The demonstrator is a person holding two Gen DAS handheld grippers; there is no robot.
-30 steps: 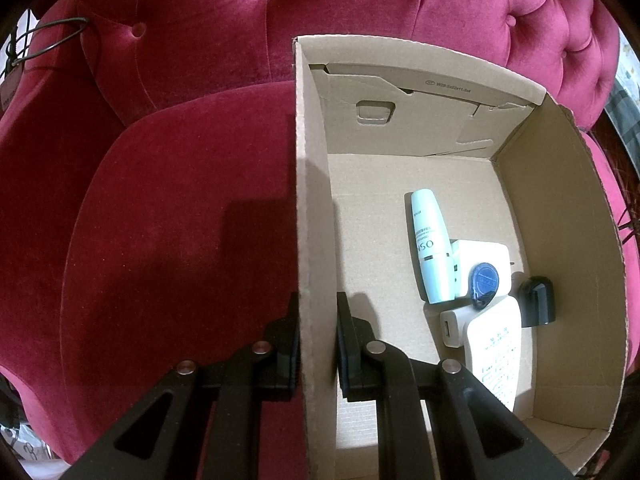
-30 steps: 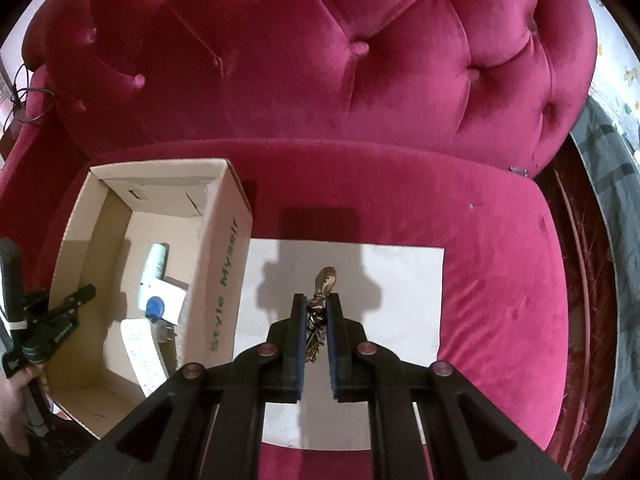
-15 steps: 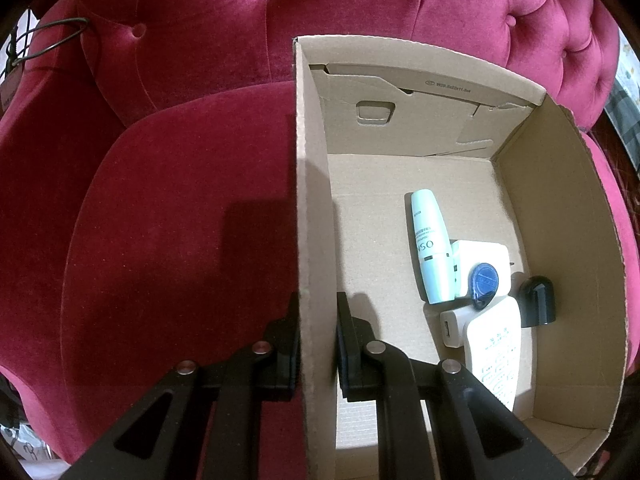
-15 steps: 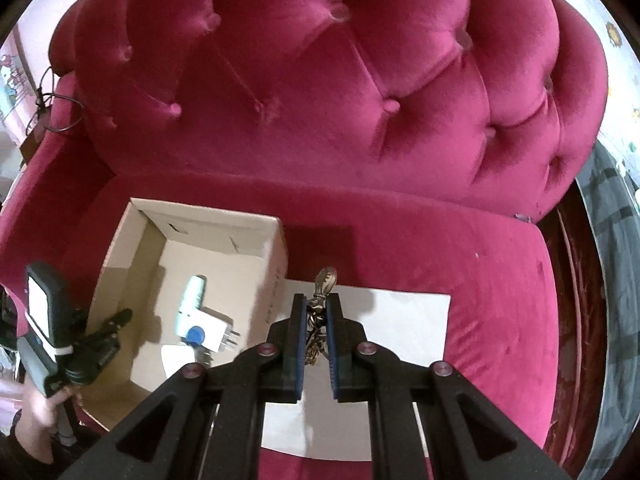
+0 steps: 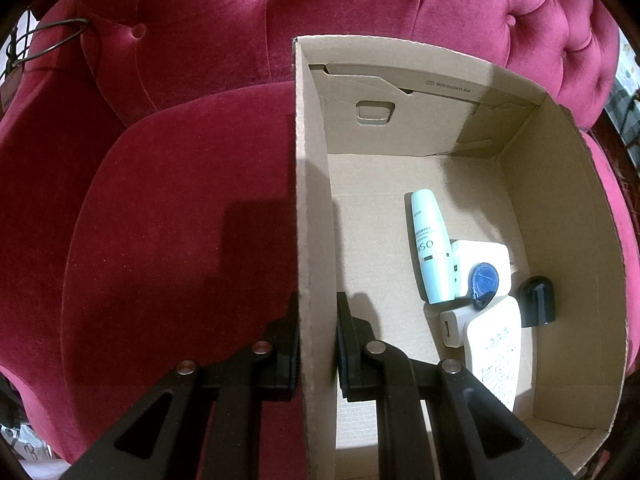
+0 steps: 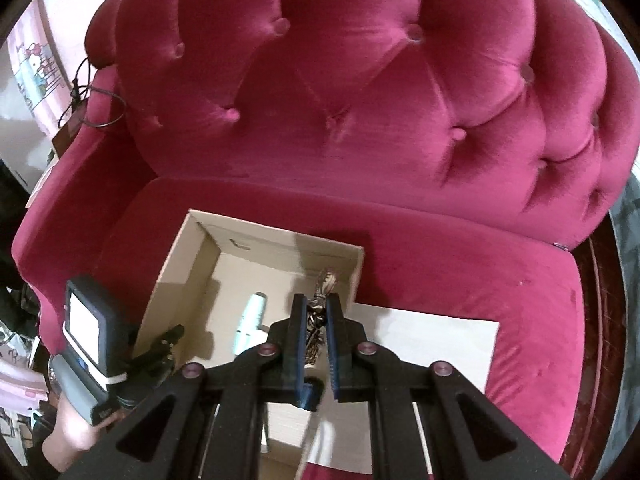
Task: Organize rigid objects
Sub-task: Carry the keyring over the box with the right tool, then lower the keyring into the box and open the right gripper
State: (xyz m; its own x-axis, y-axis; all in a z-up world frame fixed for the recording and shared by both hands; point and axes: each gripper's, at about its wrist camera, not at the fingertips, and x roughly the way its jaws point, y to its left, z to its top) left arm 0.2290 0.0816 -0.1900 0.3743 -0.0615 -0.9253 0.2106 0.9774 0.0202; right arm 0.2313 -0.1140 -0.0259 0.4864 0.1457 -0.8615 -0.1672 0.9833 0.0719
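An open cardboard box (image 5: 316, 184) (image 6: 188, 264) sits on a red velvet sofa seat. My left gripper (image 5: 318, 312) is shut on the box's left wall, one finger outside and one inside. Inside lie a pale green tube (image 5: 430, 248) (image 6: 250, 316), a white charger (image 5: 480, 256) with a blue round tag (image 5: 484, 284) on it, a white block (image 5: 452, 328), a black cap (image 5: 538, 304) and a printed white card (image 5: 496, 352). My right gripper (image 6: 316, 312) is shut on a brown metal chain trinket (image 6: 320, 300), held above the box's right side.
A white sheet (image 6: 432, 344) lies on the seat to the right of the box. The tufted sofa back (image 6: 360, 80) rises behind. A dark cable (image 6: 92, 96) hangs on the left armrest. A person's hand (image 6: 76, 432) holds the left gripper's handle at lower left.
My right gripper has moved left and up with the trinket, from over the white sheet to over the box. The left gripper and the box have stayed still.
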